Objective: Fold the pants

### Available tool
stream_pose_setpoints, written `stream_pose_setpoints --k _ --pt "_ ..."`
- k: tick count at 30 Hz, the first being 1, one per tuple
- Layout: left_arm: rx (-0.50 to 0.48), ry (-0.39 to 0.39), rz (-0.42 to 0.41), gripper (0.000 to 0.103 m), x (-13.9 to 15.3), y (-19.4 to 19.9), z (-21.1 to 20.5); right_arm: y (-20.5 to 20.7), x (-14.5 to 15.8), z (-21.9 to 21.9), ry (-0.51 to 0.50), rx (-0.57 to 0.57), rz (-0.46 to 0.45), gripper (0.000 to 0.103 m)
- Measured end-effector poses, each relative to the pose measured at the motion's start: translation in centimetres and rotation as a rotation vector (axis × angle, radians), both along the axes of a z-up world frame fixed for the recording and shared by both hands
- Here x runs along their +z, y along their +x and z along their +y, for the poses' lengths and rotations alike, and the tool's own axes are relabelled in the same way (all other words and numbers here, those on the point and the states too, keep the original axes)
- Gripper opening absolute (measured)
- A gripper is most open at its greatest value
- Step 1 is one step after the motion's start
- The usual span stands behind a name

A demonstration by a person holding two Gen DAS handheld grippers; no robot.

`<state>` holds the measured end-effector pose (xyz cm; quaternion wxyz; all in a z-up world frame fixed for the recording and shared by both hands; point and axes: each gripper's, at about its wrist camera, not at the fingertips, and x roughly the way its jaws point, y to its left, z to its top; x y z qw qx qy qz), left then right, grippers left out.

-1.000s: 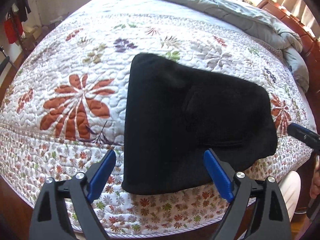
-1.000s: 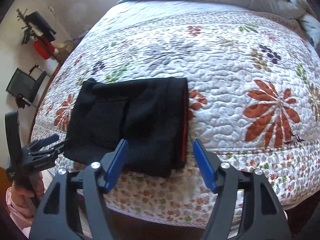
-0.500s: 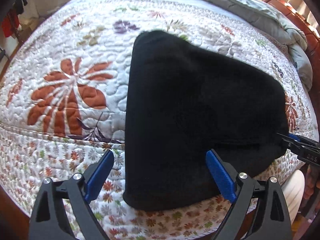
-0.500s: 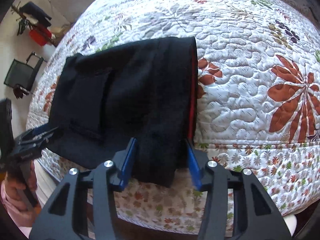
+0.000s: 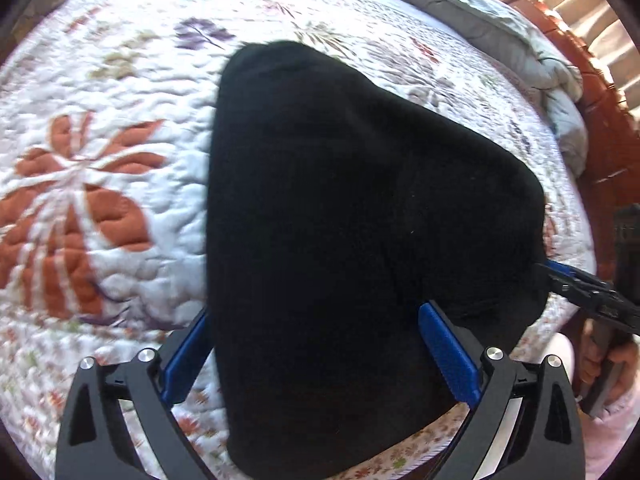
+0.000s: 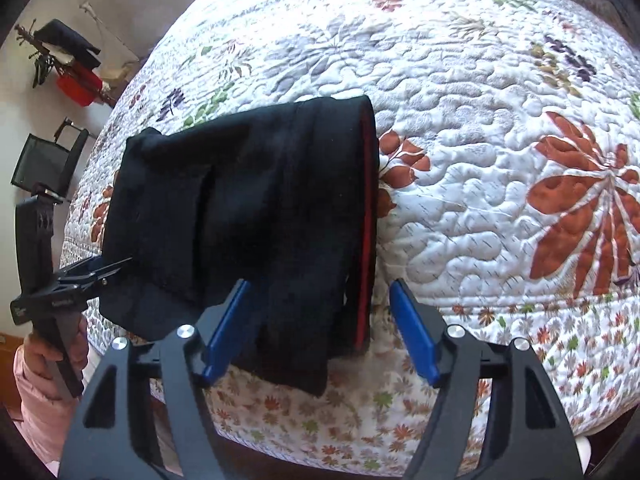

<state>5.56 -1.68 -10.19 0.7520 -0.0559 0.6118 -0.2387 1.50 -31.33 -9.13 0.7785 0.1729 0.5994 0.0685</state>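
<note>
Lying between both tools' open jaws: pants (image 5: 360, 240).

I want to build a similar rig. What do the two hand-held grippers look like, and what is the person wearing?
Each hand-held gripper, left and right, has black plastic arms with triangular cut-outs, silver round bolts at the joints and long flat blue ribbed pads. Small pale lettering marks one arm, too small to read. The person wears a pale pink sleeve.

Folded black pants (image 6: 256, 216) on floral quilt (image 6: 460, 128)
</note>
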Motion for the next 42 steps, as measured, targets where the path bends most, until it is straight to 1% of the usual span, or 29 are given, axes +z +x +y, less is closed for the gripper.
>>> stream_pose_setpoints --k 3,4,6,7,8,9,11,12,13,14,15,16,17,20,22,24,27,30,32,34,36,37,38,39,40,41,42 --pt "-0.013 -0.063 0.041 0.1 -1.3 0.7 -0.3 0.9 -2.0 -0.1 0.059 0.01 0.047 0.073" --pt "-0.018 -0.07 0.039 0.1 -1.5 0.8 -0.5 0.8 -2.7 0.0 0.083 0.011 0.06 0.075" --pt "-0.024 -0.081 0.036 0.1 -1.6 0.9 -0.7 0.9 -4.3 -0.2 0.172 0.009 0.074 0.079" --pt "-0.023 -0.085 0.035 0.1 -1.6 0.9 -0.7 1.1 -4.8 -0.4 0.198 0.0 0.073 0.079" --pt "-0.022 -0.09 0.031 0.096 -1.5 0.8 -0.7 1.3 -5.0 -0.5 0.218 0.005 0.06 0.072" --pt "-0.021 -0.092 0.023 0.094 -1.3 0.7 -0.7 1.4 -5.0 -0.6 0.23 0.012 0.051 0.069" --pt "-0.014 -0.097 0.011 0.082 -0.9 0.7 -0.5 1.3 -4.4 -0.6 0.252 0.033 0.036 0.047" --pt "-0.006 -0.097 0.008 0.079 -0.7 0.7 -0.4 1.2 -3.8 -0.7 0.254 0.051 0.016 0.043" --pt "0.004 -0.104 0.01 0.072 -0.5 0.8 -0.1 1.4 -3.3 -0.8 0.256 0.06 0.006 0.037" --pt "0.021 -0.12 0.015 0.065 -0.2 0.9 0.1 1.3 -2.7 -0.8 0.264 0.069 -0.01 0.034" --pt "0.032 -0.129 0.017 0.061 -0.1 1.2 0.6 1.1 -2.0 -0.8 0.27 0.079 -0.028 0.033" --pt "0.049 -0.128 0.013 0.051 0.2 1.3 0.8 1.1 -1.3 -0.7 0.265 0.089 -0.046 0.032" --pt "0.057 -0.143 0.016 0.046 0.4 1.4 1.1 1.1 -0.3 -0.4 0.245 0.103 -0.065 0.031" --pt "0.079 -0.183 -0.009 0.038 2.0 1.8 1.5 1.2 2.1 0.2 0.232 0.133 -0.121 0.03" --pt "0.072 -0.182 -0.042 0.037 3.1 2.0 1.4 1.3 3.9 0.7 0.201 0.155 -0.163 0.03" --pt "0.071 -0.2 -0.075 0.036 4.4 2.6 0.8 2.0 6.2 0.8 0.152 0.175 -0.215 0.03" --pt "0.073 -0.228 -0.129 0.036 6.3 4.4 -0.1 3.4 8.3 0.0 0.122 0.179 -0.268 0.03" --pt "0.073 -0.236 -0.183 0.036 7.5 6.4 -1.8 5.5 9.5 -1.6 0.092 0.171 -0.305 0.03" --pt "0.078 -0.238 -0.199 0.036 7.5 8.0 -2.4 7.5 8.9 -2.3 0.074 0.162 -0.314 0.03" --pt "0.084 -0.227 -0.198 0.036 6.6 9.7 -2.7 9.5 7.6 -2.9 0.078 0.16 -0.304 0.03" --pt "0.084 -0.215 -0.18 0.036 5.1 10.6 -3.4 11.8 5.1 -3.6 0.085 0.145 -0.262 0.031" --pt "0.082 -0.207 -0.165 0.037 4.3 10.9 -3.4 12.3 3.8 -3.9 0.089 0.138 -0.238 0.031" --pt "0.078 -0.184 -0.141 0.039 2.9 11.3 -3.6 13.0 2.2 -4.2 0.092 0.127 -0.202 0.032" --pt "0.078 -0.16 -0.129 0.042 2.1 11.6 -3.9 13.5 1.0 -4.3 0.091 0.116 -0.173 0.033" --pt "0.069 -0.127 -0.115 0.049 0.9 11.7 -4.0 13.7 -0.3 -4.5 0.08 0.103 -0.148 0.037" --pt "0.06 -0.113 -0.118 0.057 0.3 11.6 -4.1 13.8 -1.8 -4.8 0.064 0.096 -0.128 0.044" --pt "0.051 -0.092 -0.13 0.062 -0.3 11.4 -4.1 13.7 -2.8 -5.2 0.07 0.085 -0.121 0.046"
